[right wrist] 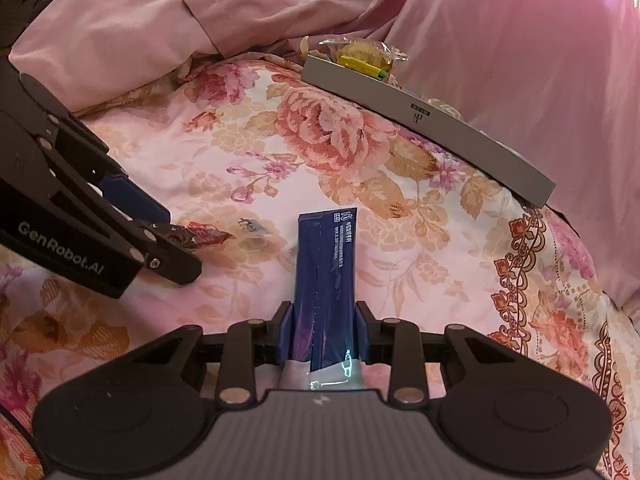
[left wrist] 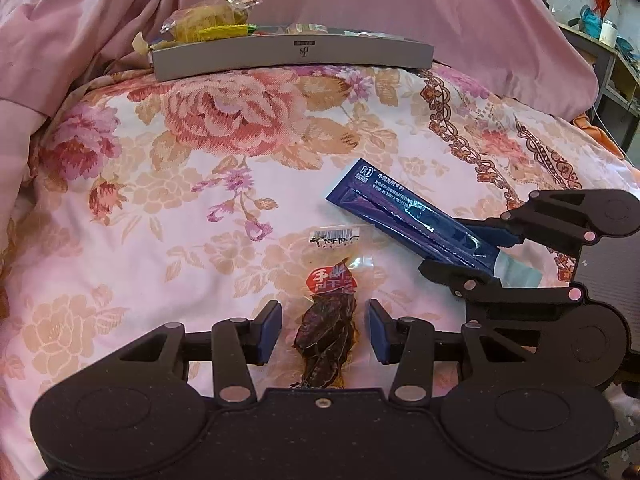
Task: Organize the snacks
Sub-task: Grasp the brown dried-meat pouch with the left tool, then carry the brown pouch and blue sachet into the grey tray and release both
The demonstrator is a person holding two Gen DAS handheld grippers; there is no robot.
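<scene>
A clear packet of dark dried meat with a red label (left wrist: 326,320) lies on the floral bedspread (left wrist: 192,168). My left gripper (left wrist: 324,332) is shut on it, one blue pad against each side of the wrapper; in the right wrist view this gripper (right wrist: 176,238) reaches in from the left with the red label (right wrist: 204,234) sticking out past its tips. My right gripper (right wrist: 324,332) is shut on the near end of a long dark blue packet (right wrist: 326,264). The left wrist view shows that gripper (left wrist: 472,254) at the right, the blue packet (left wrist: 392,204) slanting away up-left from it.
A flat grey box (left wrist: 292,56) at the far edge of the bedspread holds several snacks, among them wrapped bread (left wrist: 208,20) and a yellow packet (right wrist: 360,58). Rumpled pink bedding (left wrist: 380,0) rises behind it. Shelves (left wrist: 612,64) stand at the far right.
</scene>
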